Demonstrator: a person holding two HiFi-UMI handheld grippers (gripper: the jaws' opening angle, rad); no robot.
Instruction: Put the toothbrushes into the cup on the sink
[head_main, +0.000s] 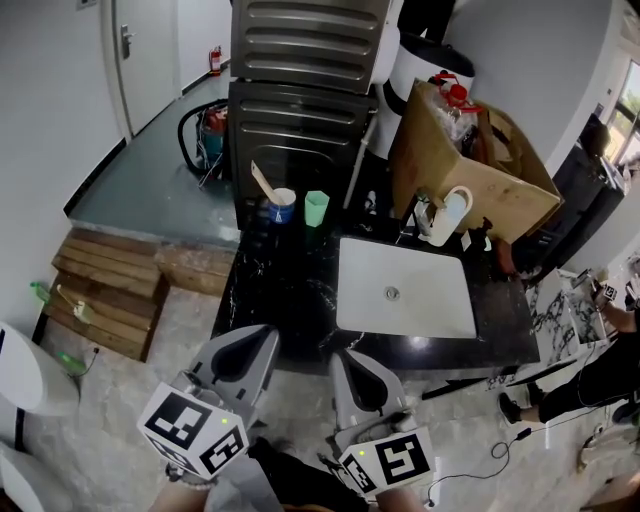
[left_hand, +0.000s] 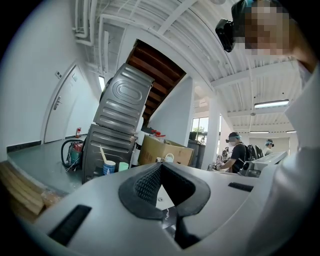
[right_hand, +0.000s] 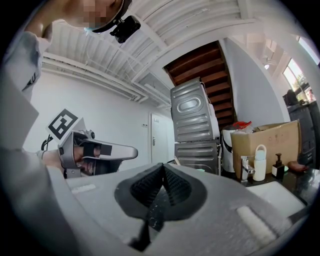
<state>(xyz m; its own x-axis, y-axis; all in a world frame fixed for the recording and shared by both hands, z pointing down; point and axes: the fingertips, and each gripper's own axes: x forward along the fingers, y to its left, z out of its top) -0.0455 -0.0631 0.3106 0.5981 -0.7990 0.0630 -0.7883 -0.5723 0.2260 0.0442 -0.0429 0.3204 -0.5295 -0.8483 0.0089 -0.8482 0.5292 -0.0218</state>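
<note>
In the head view a blue-and-white cup (head_main: 283, 205) stands at the back left of the black counter (head_main: 270, 290), with a pale toothbrush (head_main: 262, 180) leaning in it. A green cup (head_main: 316, 208) is beside it. The white sink (head_main: 405, 285) lies to their right. My left gripper (head_main: 255, 338) and right gripper (head_main: 352, 362) hover side by side at the counter's front edge, both shut and empty. The left gripper view shows its jaws (left_hand: 160, 166) meeting, with the blue cup (left_hand: 109, 167) and green cup (left_hand: 123, 166) far ahead. In the right gripper view the jaws (right_hand: 162, 167) also meet.
Stacked grey metal appliances (head_main: 300, 100) rise behind the cups. A cardboard box (head_main: 470, 165), a white bottle (head_main: 447, 215) and a faucet (head_main: 420, 215) stand behind the sink. Wooden pallets (head_main: 110, 290) lie on the floor at left. People stand at the right (left_hand: 235, 152).
</note>
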